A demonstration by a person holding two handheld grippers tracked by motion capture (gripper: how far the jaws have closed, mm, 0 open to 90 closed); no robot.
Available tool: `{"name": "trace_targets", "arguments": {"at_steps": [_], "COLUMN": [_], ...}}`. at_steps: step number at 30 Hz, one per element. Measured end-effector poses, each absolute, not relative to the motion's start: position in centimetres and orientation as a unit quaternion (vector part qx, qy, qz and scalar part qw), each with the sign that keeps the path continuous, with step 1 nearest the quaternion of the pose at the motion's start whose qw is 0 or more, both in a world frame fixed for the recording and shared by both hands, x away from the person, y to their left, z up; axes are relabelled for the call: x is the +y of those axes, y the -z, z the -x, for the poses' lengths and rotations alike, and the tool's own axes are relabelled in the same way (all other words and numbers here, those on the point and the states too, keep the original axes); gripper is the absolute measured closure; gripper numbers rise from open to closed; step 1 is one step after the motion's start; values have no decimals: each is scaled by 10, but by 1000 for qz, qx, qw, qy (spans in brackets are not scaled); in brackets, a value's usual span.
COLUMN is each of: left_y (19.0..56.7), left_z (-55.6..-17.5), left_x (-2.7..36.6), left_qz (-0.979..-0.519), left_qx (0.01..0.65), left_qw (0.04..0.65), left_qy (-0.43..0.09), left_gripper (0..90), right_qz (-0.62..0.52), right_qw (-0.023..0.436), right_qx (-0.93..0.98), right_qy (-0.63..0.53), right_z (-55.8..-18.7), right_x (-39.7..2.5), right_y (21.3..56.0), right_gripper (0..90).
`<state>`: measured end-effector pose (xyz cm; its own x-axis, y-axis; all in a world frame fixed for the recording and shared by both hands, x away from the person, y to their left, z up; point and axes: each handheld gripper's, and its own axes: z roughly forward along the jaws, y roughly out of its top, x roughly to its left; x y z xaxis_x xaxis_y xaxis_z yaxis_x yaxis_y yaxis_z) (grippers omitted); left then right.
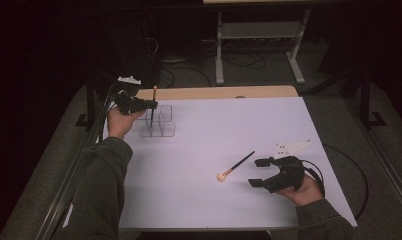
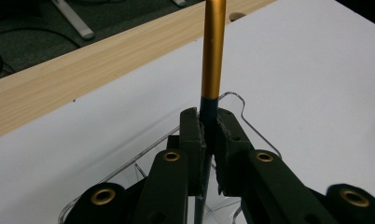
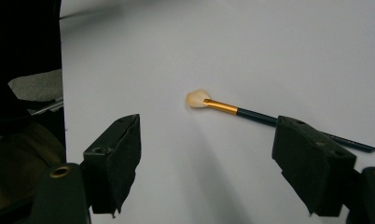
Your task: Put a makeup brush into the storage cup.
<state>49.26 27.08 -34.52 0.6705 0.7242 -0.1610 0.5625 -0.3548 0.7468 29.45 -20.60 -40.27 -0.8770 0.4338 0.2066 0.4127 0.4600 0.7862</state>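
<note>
upright brush (image 1: 153, 102) stands clamped in the left tool (image 1: 151, 104), its lower end down inside the clear organizer (image 1: 165, 122) at the tabletop's (image 1: 199, 200) far left. further right, a second brush (image 1: 235, 166) lies flat just beside the right tool (image 1: 259, 172), jaws spread wide.

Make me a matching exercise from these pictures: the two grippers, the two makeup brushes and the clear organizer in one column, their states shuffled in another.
Things:
1. left gripper
2. right gripper
3. brush on the table
4. clear organizer

States:
A. lying flat on the white sheet, untouched
B. jaws wide open, hovering near a brush
C. shut on an upright brush
D. standing at the far left of the sheet, under the held brush

Pairs: 1-C, 2-B, 3-A, 4-D
</note>
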Motion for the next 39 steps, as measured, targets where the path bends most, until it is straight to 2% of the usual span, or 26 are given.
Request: {"name": "trace_targets", "arguments": {"at_steps": [4,9,19,39], "left_y": [346,347,342,329], "left_z": [-492,-489,-478,-462], "left_x": [272,277,287,281], "left_qz": [-819,-813,-812,-819], "left_qx": [396,407,402,380], "left_qw": [404,402,408,416], "left_qy": [-98,-107,-107,-107], "left_gripper": [814,708,705,662], "right_qz": [-247,-246,-248,-264], "right_qw": [13,13,13,25], "right_qx": [853,853,853,850], "right_qy": [-460,-461,-459,-454], "right_z": [-295,-294,-295,-298], "right_x": [-207,-207,-206,-216], "right_y": [403,402,403,401], "right_gripper": [227,227,227,216]}}
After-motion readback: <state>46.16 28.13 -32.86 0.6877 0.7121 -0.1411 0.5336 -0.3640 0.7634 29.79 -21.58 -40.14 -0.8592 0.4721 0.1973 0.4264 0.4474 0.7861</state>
